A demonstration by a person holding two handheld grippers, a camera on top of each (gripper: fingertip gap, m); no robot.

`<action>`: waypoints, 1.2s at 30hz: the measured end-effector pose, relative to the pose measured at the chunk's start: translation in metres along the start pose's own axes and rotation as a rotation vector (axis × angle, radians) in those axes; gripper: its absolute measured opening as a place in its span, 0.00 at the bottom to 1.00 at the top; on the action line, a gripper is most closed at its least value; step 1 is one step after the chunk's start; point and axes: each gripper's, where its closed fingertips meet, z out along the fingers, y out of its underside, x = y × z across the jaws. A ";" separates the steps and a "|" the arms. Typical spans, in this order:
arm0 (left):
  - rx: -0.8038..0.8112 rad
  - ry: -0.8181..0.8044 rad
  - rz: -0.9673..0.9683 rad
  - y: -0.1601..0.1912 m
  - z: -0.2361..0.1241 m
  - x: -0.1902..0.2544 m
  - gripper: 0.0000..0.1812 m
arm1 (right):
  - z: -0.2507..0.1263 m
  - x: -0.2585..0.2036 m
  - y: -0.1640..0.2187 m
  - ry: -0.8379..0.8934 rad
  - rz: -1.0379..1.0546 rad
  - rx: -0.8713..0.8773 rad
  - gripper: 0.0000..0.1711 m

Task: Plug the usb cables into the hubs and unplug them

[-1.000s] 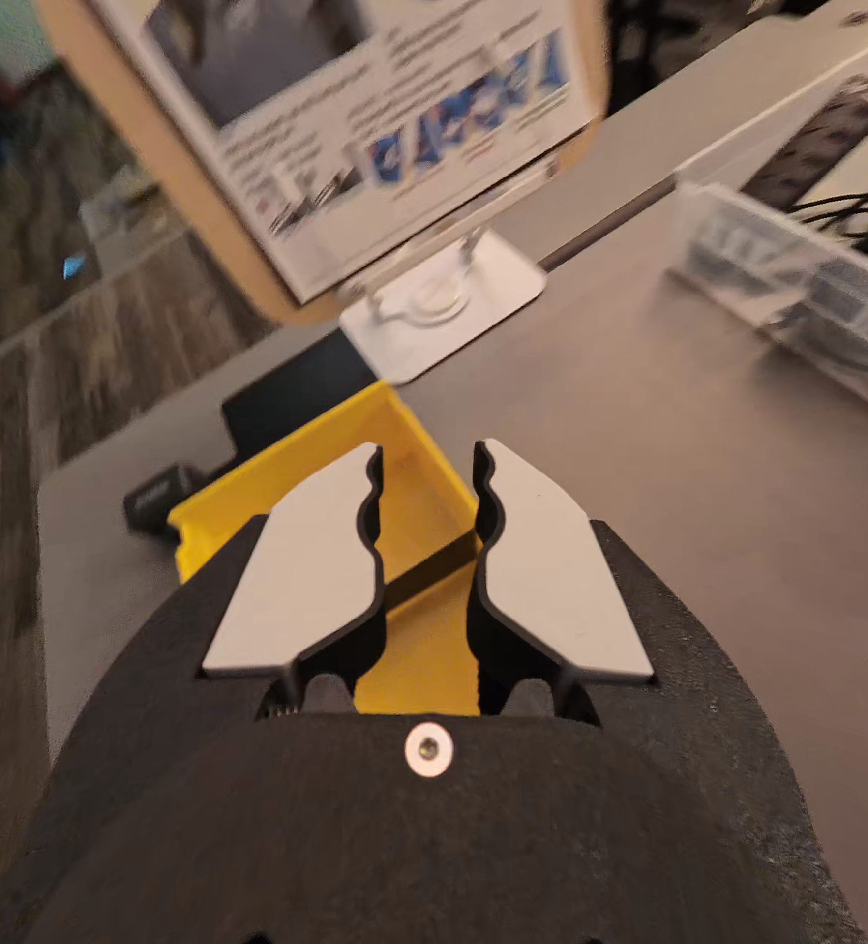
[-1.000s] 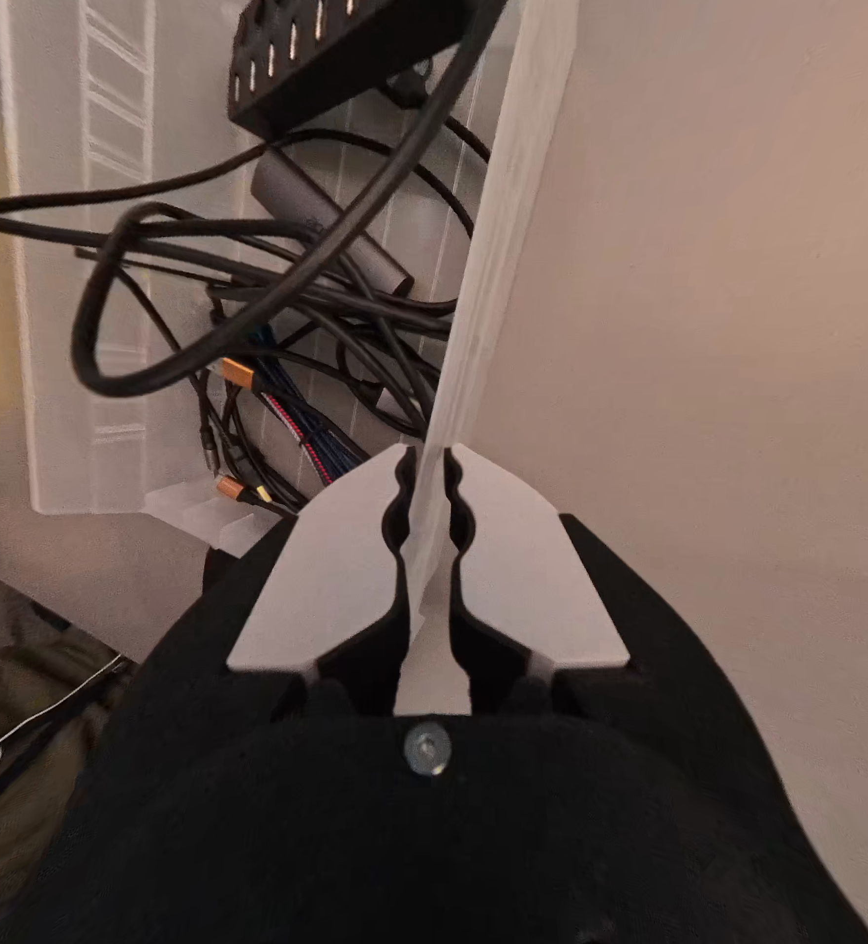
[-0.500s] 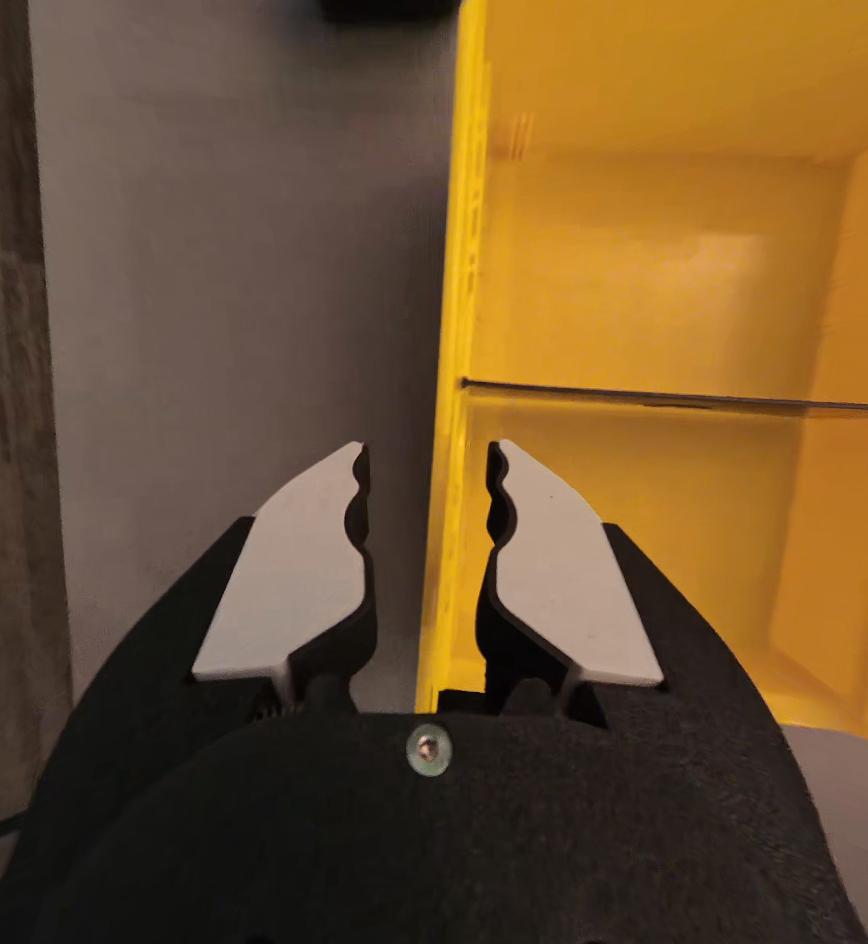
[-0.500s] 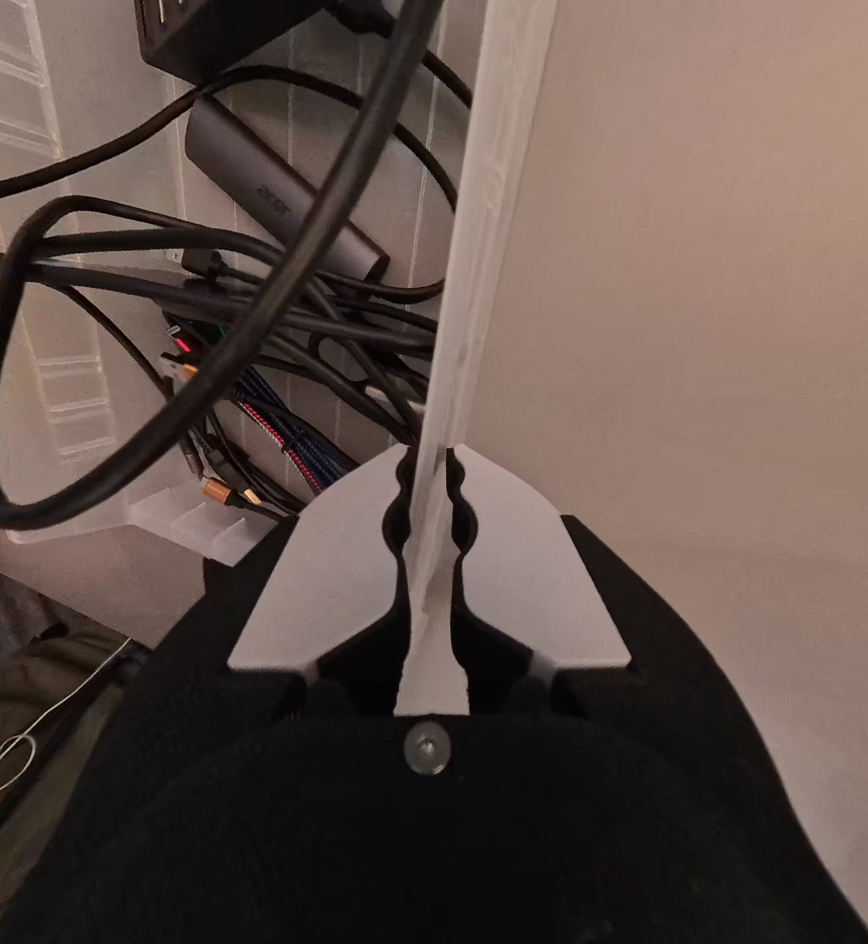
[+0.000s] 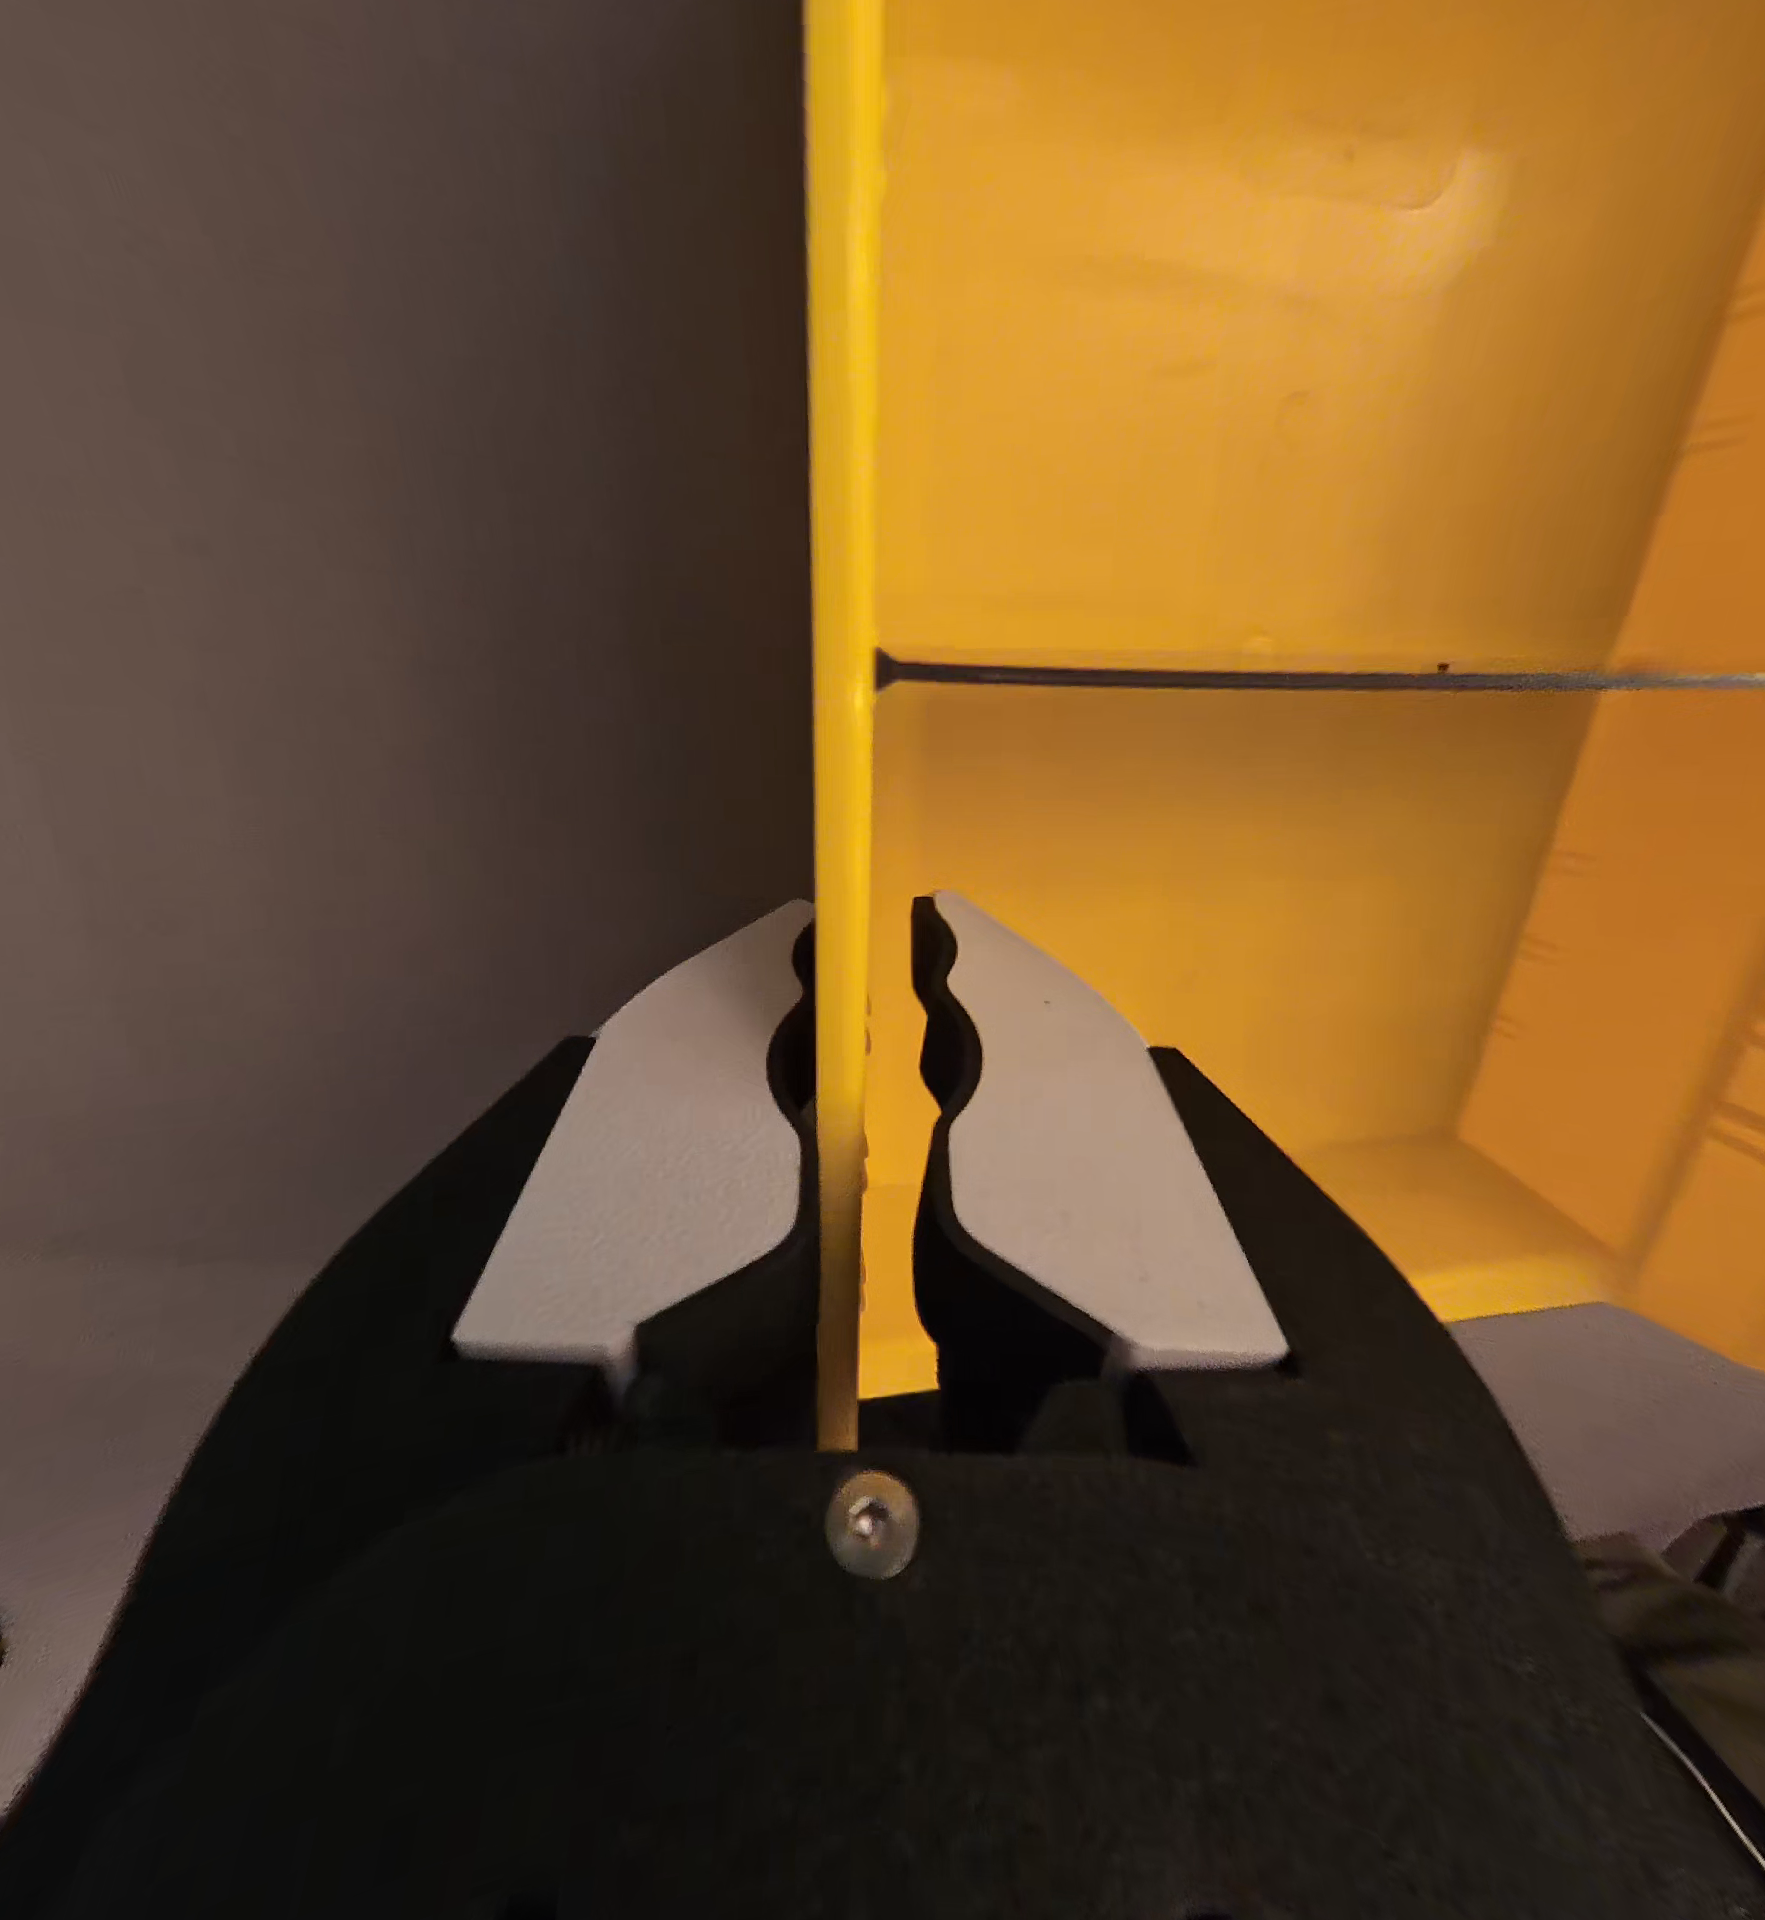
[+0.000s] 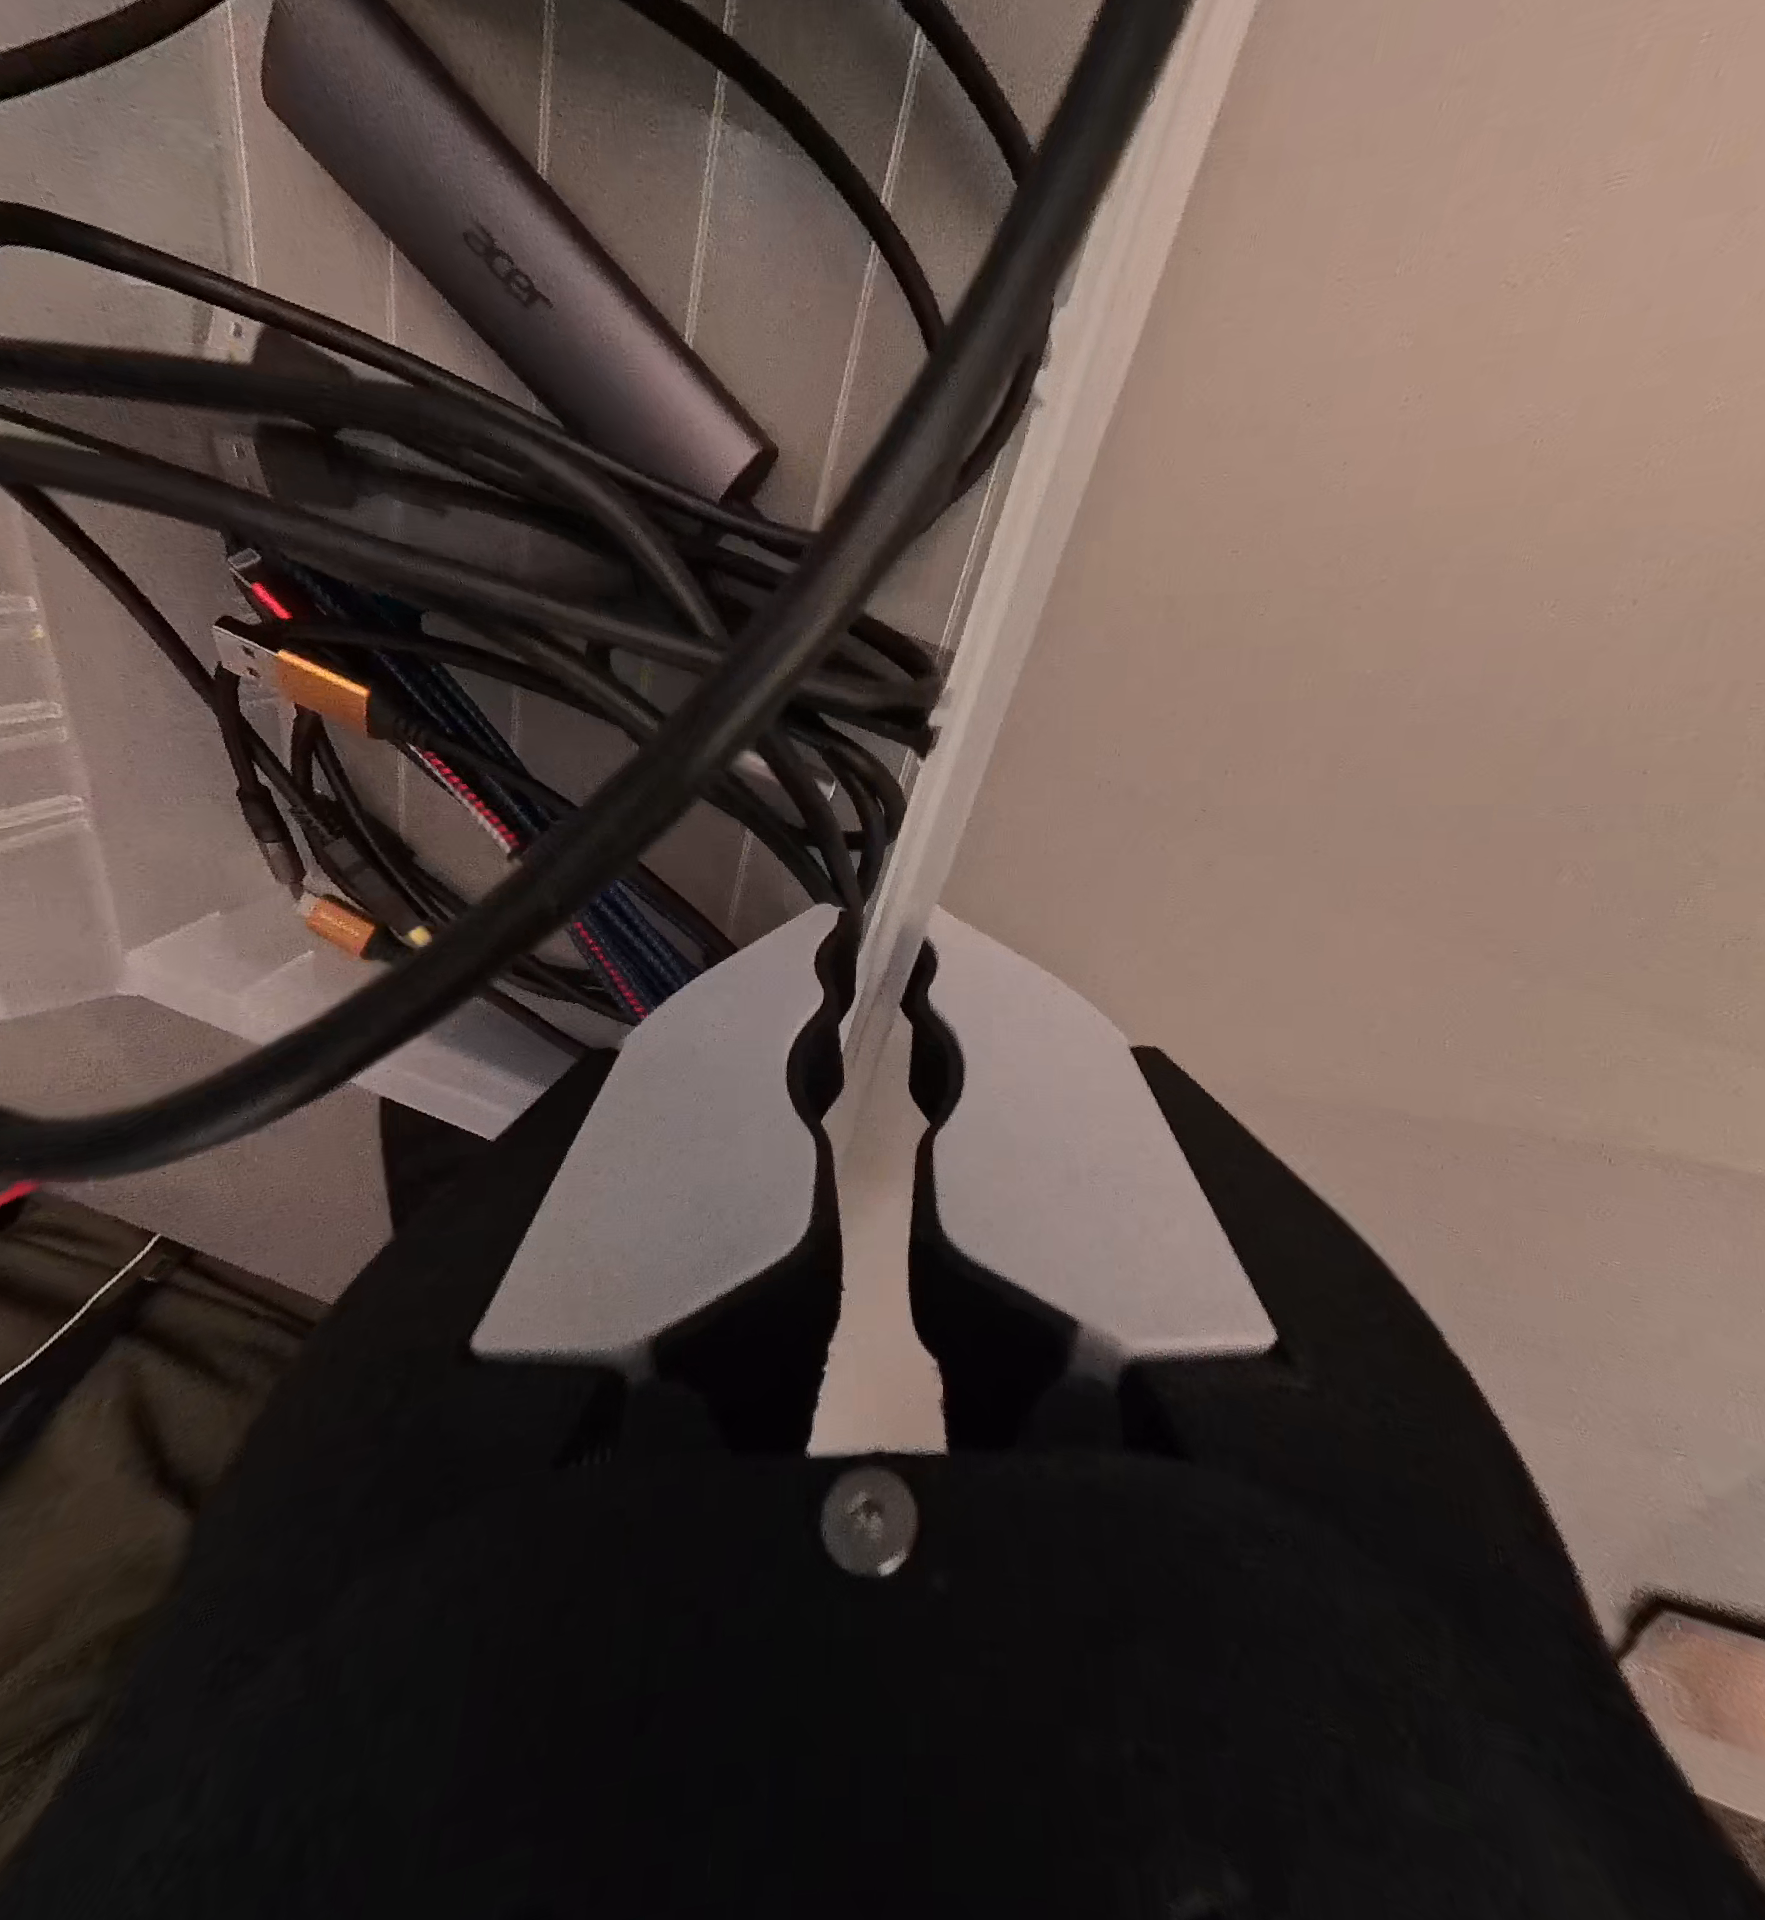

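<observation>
In the right wrist view my right gripper (image 6: 878, 935) is shut on the right wall of a clear plastic bin (image 6: 1054, 468). The bin holds a grey USB hub (image 6: 514, 260), a tangle of black cables (image 6: 753, 675), a cable with an orange USB plug (image 6: 322, 691) and a red-and-blue braided cable (image 6: 566, 873). In the left wrist view my left gripper (image 5: 862, 914) straddles the left wall of a yellow bin (image 5: 842, 416). Its jaws stand narrowly apart. The left finger touches the wall and a small gap shows at the right finger. The yellow bin is empty, with a thin black divider (image 5: 1325, 681).
Both bins stand on a grey table (image 5: 338, 623), which also shows in the right wrist view (image 6: 1429, 623). A shiny metal object (image 6: 1740, 1704) lies at the lower right. Dark clothing with a thin white cord (image 6: 26, 1455) shows past the table edge.
My left gripper has swung down over the yellow bin, moved onto its left wall and narrowed its jaws. My right gripper stays shut on the clear bin's wall, and the bin's contents look closer.
</observation>
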 end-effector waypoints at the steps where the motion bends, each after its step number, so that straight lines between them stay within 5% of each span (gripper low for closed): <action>1: -0.016 0.000 0.019 0.001 0.001 0.004 0.08 | 0.001 -0.005 0.000 -0.012 -0.005 -0.012 0.05; 10: -0.223 0.012 0.222 0.019 0.022 0.047 0.07 | 0.008 -0.047 -0.010 0.025 -0.114 -0.114 0.05; 27: -0.247 0.079 0.281 0.021 0.027 0.071 0.08 | 0.030 -0.143 -0.026 -0.078 -0.258 -0.155 0.09; 32: -0.149 0.151 0.276 0.010 0.015 0.074 0.13 | 0.004 -0.149 -0.022 -0.252 -0.166 -0.066 0.07; 36: 0.002 0.172 0.267 -0.003 -0.013 0.075 0.12 | -0.044 -0.155 -0.021 -0.212 -0.116 0.153 0.01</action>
